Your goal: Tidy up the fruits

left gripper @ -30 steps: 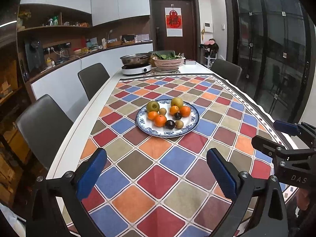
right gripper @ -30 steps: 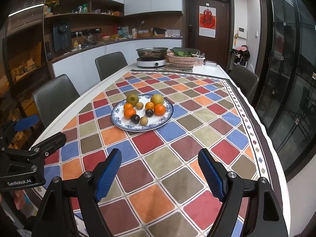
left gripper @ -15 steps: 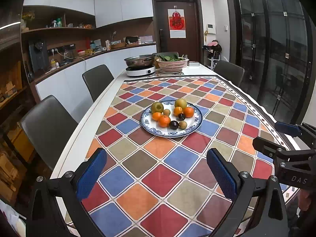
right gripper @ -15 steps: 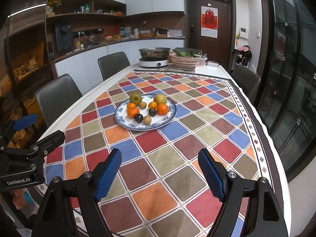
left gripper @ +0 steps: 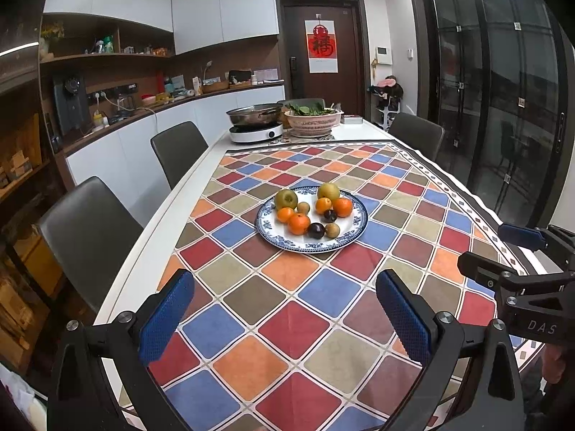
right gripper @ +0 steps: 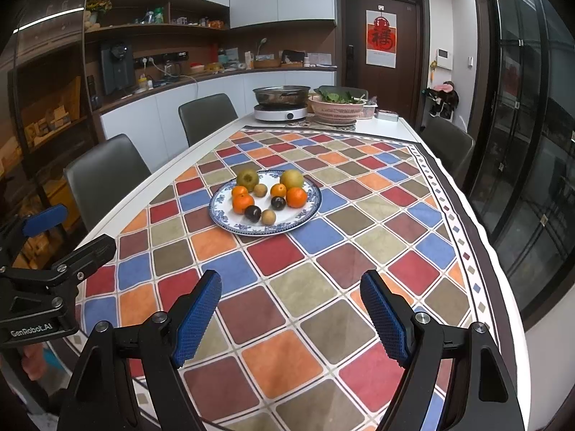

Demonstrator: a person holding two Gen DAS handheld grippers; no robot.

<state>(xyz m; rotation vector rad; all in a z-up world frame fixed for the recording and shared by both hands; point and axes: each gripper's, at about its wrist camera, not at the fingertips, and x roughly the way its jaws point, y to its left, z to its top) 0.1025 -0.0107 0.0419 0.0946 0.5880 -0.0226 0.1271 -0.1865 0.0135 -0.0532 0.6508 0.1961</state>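
1. Dining table (left gripper: 169, 215) with a white rim, covered by a checkered tablecloth (left gripper: 294, 327); two grey chairs (left gripper: 90, 230) line its left edge, one chair (left gripper: 417, 136) stands at the far right.
2. Left gripper (left gripper: 284, 318): jaws spread wide, gripping nothing, blue pads (left gripper: 165, 316) over bare cloth near the table's near end.
3. Fruit plate (left gripper: 354, 230), blue-rimmed, lies ahead of and between the left jaws, well apart from them, nearer the left table edge; it carries greenish fruits, oranges (left gripper: 299, 223), dark plums and small brown fruits. Bare cloth surrounds it on all sides.
4. Right gripper (right gripper: 291, 318): jaws likewise spread and empty; the plate (right gripper: 309, 212) lies ahead, toward the left jaw.
5. Beyond the plate, at the far end: an induction cooker with pan (right gripper: 281, 102) and a pink basket (right gripper: 336, 109) of greens.
6. Left view alone shows the right gripper's side profile at its right margin; right view alone shows the left gripper's at its left margin, over the table's left edge.
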